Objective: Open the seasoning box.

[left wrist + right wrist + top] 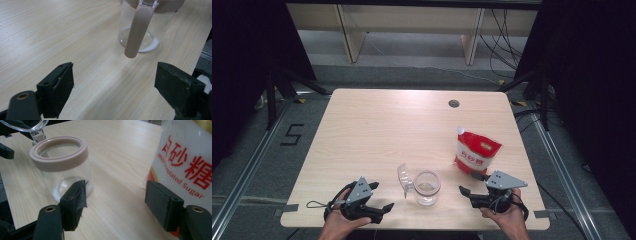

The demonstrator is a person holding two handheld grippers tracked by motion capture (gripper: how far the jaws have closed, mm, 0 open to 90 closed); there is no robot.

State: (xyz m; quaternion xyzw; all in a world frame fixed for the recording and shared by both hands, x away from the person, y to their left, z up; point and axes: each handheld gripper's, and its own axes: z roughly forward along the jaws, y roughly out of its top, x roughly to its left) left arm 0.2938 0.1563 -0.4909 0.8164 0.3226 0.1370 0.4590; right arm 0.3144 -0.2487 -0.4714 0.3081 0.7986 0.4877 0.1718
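Note:
A clear glass jar (pixel 427 187) with a beige rim stands near the table's front edge, its hinged clear lid (pixel 403 178) flipped open to the left. A little white powder lies in the jar's bottom (pixel 150 47). A red and white bag of sugar (pixel 477 152) stands upright to the jar's right. My left gripper (pixel 381 196) rests open at the jar's left, nothing between its jaws. My right gripper (pixel 471 183) is open between jar (pixel 62 167) and sugar bag (pixel 185 165), holding nothing.
The light wooden table (pixel 377 125) has a round cable hole (pixel 454 103) at the back right. Black curtains flank both sides, and wooden furniture legs stand on the floor behind. Cables run along the floor at the right.

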